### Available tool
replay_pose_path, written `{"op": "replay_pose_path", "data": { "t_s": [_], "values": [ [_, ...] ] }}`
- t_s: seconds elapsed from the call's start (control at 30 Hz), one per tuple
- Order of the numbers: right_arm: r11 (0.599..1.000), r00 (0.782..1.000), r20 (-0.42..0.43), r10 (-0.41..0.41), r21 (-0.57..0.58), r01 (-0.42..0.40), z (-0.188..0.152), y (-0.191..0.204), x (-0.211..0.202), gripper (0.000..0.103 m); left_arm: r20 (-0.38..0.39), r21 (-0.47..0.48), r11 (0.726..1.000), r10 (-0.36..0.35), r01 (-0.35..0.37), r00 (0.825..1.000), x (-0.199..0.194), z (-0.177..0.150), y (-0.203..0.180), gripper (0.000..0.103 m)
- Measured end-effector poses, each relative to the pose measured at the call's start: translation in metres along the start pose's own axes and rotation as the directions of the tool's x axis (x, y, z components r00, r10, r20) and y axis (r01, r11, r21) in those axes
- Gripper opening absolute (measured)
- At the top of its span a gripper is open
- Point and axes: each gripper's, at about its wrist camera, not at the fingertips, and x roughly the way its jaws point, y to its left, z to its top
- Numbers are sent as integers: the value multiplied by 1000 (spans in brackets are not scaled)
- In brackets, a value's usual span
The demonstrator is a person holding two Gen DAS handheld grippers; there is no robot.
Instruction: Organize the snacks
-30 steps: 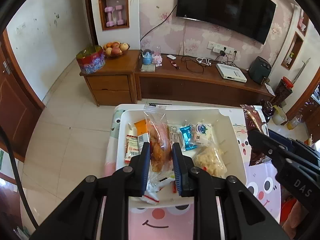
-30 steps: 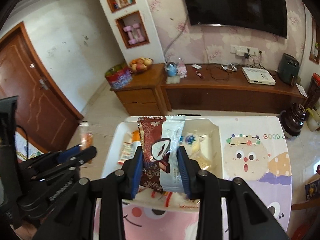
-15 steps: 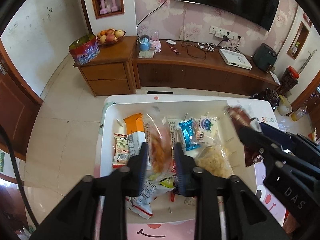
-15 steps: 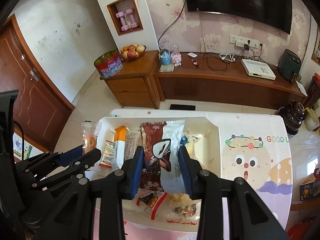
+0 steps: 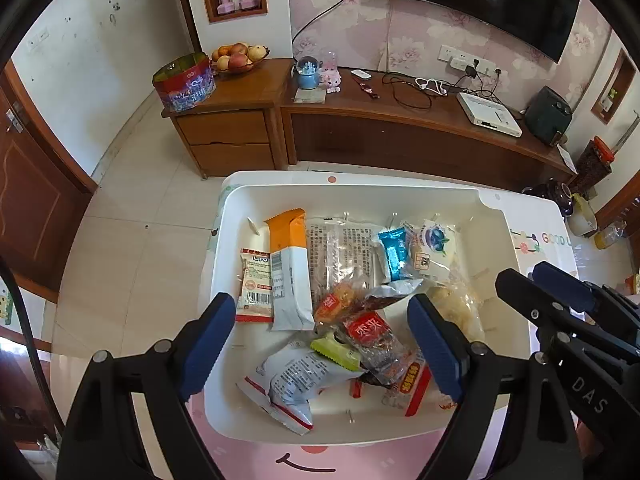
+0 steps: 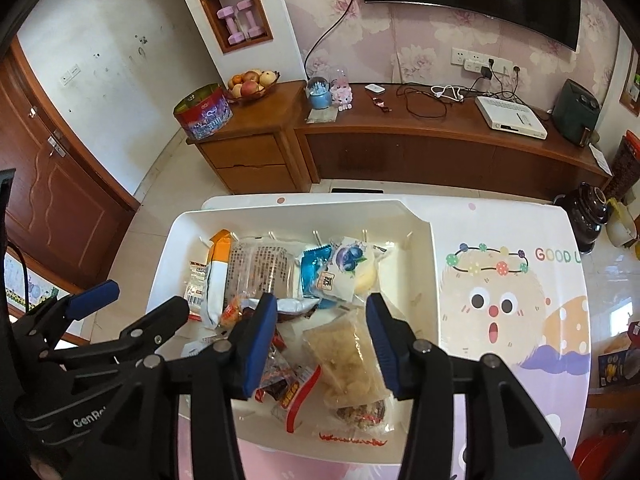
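While both tools hang over the white tray [image 5: 224, 240], I've got my left hand-held gripper [image 5: 320, 340] spread wide, jaws gaping with nothing between them. Under it sits the jumble: a silver-white packet [image 5: 288, 384] near the tray's front edge, a green wrapper [image 5: 336, 354] just beside it, and a clear packet with a red label [image 5: 372, 332] lying across the heap. Further back, an orange-and-white bar [image 5: 289, 268] lies alongside a small barcoded sachet [image 5: 254, 288], touching it. A clear printed bag [image 5: 340, 252] rests in the middle, with a blue wrapper [image 5: 394, 254] and a blueberry packet [image 5: 436, 248] to its right.

Over on my right, the right hand-held gripper [image 6: 322, 336] is open too, jaws well apart and holding nothing. Directly below it lies a clear bag of pale crisps [image 6: 348, 356], with red-striped wrappers [image 6: 296, 392] just to the left. The tray sits on the cartoon-printed bench [image 6: 500, 280], at its left side. All snacks are inside the tray.
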Motion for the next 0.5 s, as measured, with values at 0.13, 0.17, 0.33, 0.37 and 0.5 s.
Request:
{"op": "replay_pose_path", "data": {
  "t_s": [0.13,0.17,0.33,0.37,0.5],
  "values": [
    [1000,1000,-3,-1,8,1,-3,-3,-2,47,15,-2,1000,-9,9,1000,-6,-5,-1,95],
    [1000,1000,-4,-4,10,4,-5,-3,-2,47,22,-1,1000,-8,8,1000,-8,-6,-1,98],
    [1000,1000,-7,-8,20,8,-17,-5,-7,48,42,11,1000,-5,5,999,-15,-15,-4,101],
    [1000,1000,-8,-9,20,10,-20,-5,-8,48,46,13,1000,-7,6,999,-17,-18,-4,102],
    [1000,1000,-13,-11,22,11,-33,-5,-11,48,50,15,1000,-18,17,999,-22,-29,-3,102]
  ]
}}
